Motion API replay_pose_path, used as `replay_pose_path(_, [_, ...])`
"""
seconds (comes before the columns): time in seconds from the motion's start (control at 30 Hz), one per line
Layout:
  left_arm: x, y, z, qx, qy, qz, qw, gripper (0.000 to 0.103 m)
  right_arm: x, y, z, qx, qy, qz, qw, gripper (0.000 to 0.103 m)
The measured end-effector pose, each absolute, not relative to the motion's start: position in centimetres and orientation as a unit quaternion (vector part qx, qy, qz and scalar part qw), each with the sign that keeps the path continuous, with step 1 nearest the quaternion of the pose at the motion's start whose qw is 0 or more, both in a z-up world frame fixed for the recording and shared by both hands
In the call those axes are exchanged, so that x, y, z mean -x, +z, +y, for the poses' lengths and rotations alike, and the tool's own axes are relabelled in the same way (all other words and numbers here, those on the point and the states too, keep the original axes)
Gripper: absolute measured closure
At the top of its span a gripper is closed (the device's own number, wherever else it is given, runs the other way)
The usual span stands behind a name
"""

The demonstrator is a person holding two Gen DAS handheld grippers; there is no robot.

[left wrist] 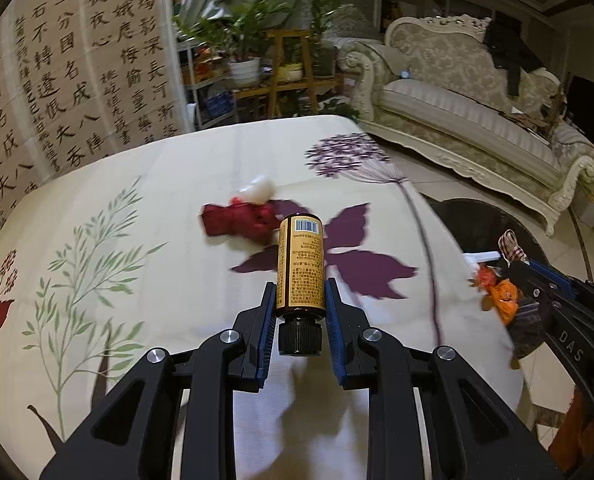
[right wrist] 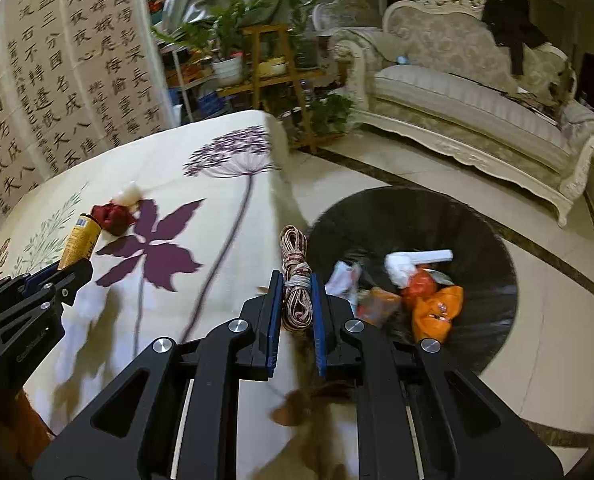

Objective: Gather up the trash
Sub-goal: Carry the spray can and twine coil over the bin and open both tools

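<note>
Your surface, draped in a cream cloth printed with purple leaves and green sprigs, fills the middle of both views, and off its edge at about 3 o'clock in the right wrist view sits the dark trash bin on the tiled floor. That bin already holds an orange wrapper, a white crumpled piece and other scraps, so by my judgement the collecting is well along. Your left hand-held gripper is clamped on the amber bottle, cap toward you, raised above the cloth. Your right hand-held gripper is closed on a bundle of striped cord, sitting at the cloth's edge beside the bin. Both loads are not yet dropped in. Left on the cloth, at about 11 o'clock from the bottle in the left wrist view, is a crumpled red wrapper with a small white wad touching its far side; those look like the last pieces to fetch. As for writing, the bottle's yellow label carries a barcode and fine print too small to read, the other gripper's arm shows the letters "DAS", and the folding screen at 10 o'clock is covered in columns of Chinese calligraphy.
</note>
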State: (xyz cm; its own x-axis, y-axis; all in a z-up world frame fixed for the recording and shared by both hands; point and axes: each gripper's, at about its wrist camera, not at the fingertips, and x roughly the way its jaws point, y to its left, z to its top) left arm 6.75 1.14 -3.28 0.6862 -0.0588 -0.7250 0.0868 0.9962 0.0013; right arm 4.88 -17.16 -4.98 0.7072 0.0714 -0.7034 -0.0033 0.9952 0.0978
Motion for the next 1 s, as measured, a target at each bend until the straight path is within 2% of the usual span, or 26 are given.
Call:
replay_pose_path(0.63, [-6.8,-3.9,-8.9,-0.065,-0.117,0.388,0.912,0.078,-3.5,-5.8,-25.1,-0.085,-0.051,0.375,0.922,0.089])
replay_pose_path(1.0, [-9.5,-4.9,-13.3,-0.078,-0.128,0.396,0.906,0.078,-5.5,-6.4,-28.0,-0.098,-0.065,0.372,0.921,0.089])
